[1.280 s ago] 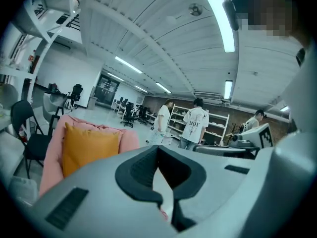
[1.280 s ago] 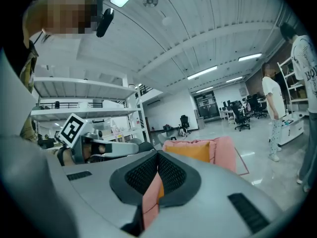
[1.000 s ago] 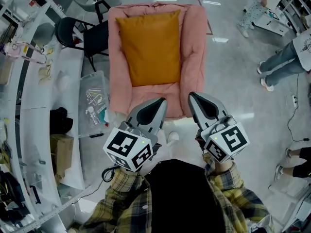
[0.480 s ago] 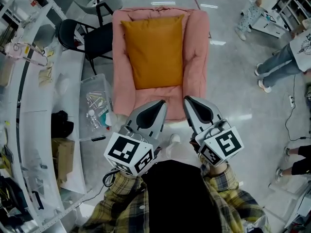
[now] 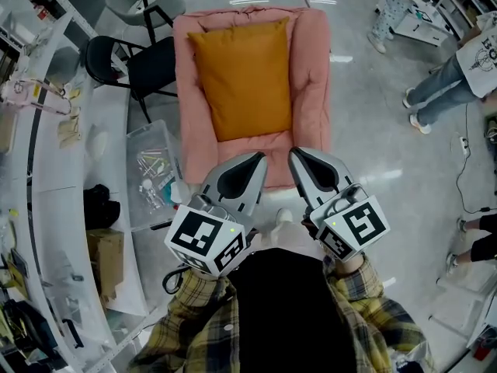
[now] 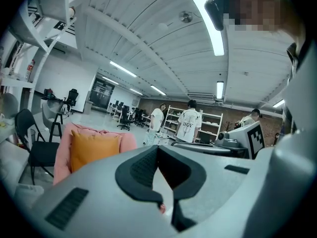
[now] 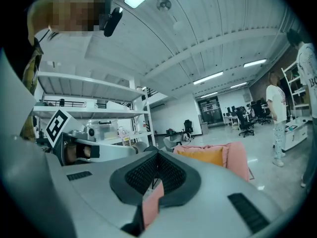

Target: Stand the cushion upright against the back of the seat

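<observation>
My left gripper (image 5: 259,157) is fully closed. In its own view the two dark pads meet at the tips (image 6: 158,148) with nothing between them, and only a sliver of pink shows through the hollow behind them. My right gripper (image 5: 294,152) is closed the same way, tips together (image 7: 157,153) and holding nothing. The pink patch in the gap below its pads is the seat seen through it. The two grippers sit side by side, close together but not touching, each with its marker cube (image 5: 206,240) near my sleeves.

Straight ahead of both sets of tips is the pink seat (image 5: 312,76), with its front edge just beyond and below them. The orange cushion (image 5: 244,74) lies on it farther ahead, well apart from either gripper and between the padded arms. From above it covers most of the seat and reaches up to the back. In the left gripper view its broad face (image 6: 94,150) is turned toward me, with the pink back showing just above its top edge. In the right gripper view it shows the same way (image 7: 203,155).

Ahead and to the left of my left gripper stands a black chair (image 5: 128,59) beside the seat. Just left of that gripper is a clear plastic box (image 5: 150,169) of small parts, on the floor. Well off to the right of my right gripper, people (image 5: 446,84) stand on the shiny floor.
</observation>
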Action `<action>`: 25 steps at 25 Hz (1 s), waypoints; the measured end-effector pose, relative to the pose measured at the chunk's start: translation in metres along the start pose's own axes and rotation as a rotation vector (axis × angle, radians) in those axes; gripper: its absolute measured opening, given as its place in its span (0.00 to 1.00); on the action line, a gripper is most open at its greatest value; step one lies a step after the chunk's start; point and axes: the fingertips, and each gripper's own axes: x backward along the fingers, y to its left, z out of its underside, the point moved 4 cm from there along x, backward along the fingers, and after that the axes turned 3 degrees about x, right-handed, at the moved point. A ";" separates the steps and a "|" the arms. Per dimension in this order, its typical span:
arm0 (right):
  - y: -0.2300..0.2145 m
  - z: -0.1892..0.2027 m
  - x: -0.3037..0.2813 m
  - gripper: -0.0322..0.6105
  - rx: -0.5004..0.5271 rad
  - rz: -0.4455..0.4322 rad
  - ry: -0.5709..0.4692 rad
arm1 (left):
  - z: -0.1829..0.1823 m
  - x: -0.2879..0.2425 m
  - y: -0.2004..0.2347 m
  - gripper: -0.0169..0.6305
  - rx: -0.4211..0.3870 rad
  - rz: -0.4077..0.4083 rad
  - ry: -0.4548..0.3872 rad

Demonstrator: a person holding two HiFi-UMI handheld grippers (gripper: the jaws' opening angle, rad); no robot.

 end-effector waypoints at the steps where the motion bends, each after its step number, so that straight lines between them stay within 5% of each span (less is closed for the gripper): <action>1: 0.000 -0.001 0.000 0.08 0.002 0.001 -0.001 | 0.000 0.000 0.000 0.03 -0.003 0.005 0.000; 25: -0.007 0.000 -0.006 0.08 0.012 -0.025 0.018 | -0.002 -0.007 0.007 0.03 0.013 -0.002 -0.012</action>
